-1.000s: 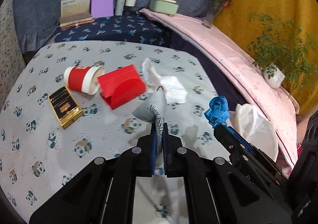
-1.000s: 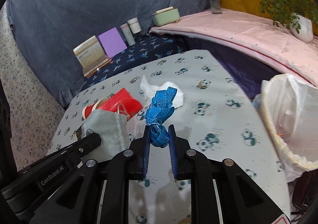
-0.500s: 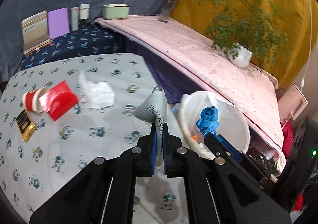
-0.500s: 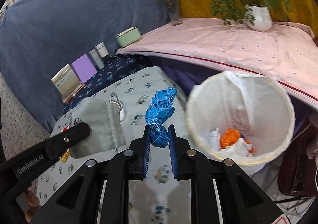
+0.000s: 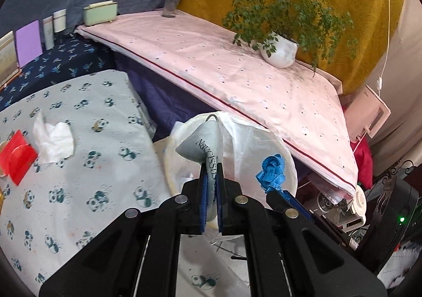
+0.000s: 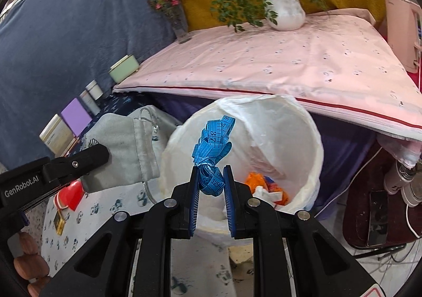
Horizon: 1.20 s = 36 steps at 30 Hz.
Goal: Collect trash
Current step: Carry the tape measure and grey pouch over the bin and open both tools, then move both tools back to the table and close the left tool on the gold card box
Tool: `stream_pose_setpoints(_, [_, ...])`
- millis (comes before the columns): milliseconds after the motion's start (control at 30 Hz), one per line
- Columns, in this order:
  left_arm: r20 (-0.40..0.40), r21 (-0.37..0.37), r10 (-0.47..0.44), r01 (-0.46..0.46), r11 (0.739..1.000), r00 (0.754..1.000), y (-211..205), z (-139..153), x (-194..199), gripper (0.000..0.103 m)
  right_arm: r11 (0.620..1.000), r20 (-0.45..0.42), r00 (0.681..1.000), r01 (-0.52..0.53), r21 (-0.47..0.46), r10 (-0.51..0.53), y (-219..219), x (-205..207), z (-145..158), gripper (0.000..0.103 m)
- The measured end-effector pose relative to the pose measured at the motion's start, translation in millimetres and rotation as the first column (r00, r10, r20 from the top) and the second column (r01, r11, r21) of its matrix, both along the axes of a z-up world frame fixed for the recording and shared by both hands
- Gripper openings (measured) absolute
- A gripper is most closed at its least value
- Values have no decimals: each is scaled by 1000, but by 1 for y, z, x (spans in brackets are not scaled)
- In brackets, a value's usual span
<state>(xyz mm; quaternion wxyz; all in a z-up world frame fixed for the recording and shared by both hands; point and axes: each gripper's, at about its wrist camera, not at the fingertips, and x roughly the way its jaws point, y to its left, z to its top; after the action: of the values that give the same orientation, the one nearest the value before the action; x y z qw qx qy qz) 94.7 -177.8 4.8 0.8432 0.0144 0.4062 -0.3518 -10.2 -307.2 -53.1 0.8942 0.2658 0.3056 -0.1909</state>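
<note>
**Both tongs loaded at the bin mouth**

Left tongs (image 5: 210, 186), lower centre of my left wrist view: my two blue pads are pinched nearly together on a grey drawstring pouch (image 5: 203, 142), whose printed body sticks up beyond the tips in front of the white-lined trash bin (image 5: 263, 144). Right tongs (image 6: 211, 178), lower centre of my right wrist view: my pads stand a little apart, clamped on a wadded blue measuring tape (image 6: 212, 149) whose loops rise above the tips, over the bin's opening. In this view the pouch appears at centre left, beside the bin's left rim, held by my other tool. Bin interior, lower right of centre: orange wrapper scraps (image 6: 254, 181) and white paper lie at the bottom. Left of the bin in the left view: a panda-print tablecloth (image 5: 79, 165) carries a crumpled white tissue (image 5: 52, 138) and, at the frame's left edge, a red box (image 5: 17, 156). Upper right: a potted plant (image 5: 281, 50) stands on a pink cloth (image 5: 224, 67).
</note>
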Motion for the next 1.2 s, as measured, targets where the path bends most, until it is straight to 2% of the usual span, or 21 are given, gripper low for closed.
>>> stream_pose_setpoints(300, [-17, -6, -33, 33, 999, 999, -28, -12, 6, 8, 1000, -28, 999, 16, 9, -16, -15, 7, -15, 18])
stream_pose_setpoints(433, [20, 20, 6, -6, 1000, 1000, -24, -15, 9, 36, 1000, -25, 999, 31, 1, -31, -16, 11, -15, 27])
stream_pose_setpoints(467, [28, 24, 12, -12, 1000, 1000, -21, -15, 9, 38, 999, -23, 999, 34, 0, -34, -15, 12, -15, 29])
stream_pose_setpoints(533, [26, 32, 27, -28, 999, 999, -17, -16, 12, 49, 999, -20, 999, 33, 1, -33, -14, 13, -14, 29])
stream_pose_setpoints(633, [19, 27, 68, -69, 997, 997, -5, -16, 16, 61, 1000, -16, 999, 28, 1, -28, -11, 14, -12, 30])
stream_pose_setpoints(733, [23, 27, 116, -117, 993, 993, 9, -16, 18, 70, 1000, -11, 1000, 22, 1, -22, -4, 15, -8, 38])
stream_pose_setpoints(800, [30, 23, 155, -156, 987, 987, 21, -14, 19, 73, 1000, -5, 1000, 21, -3, -21, 1, 15, -5, 43])
stream_pose_setpoints(1200, [12, 1, 302, -302, 953, 953, 99, -9, 26, 75, 997, 8, 998, -69, -39, 70, 52, 29, 16, 45])
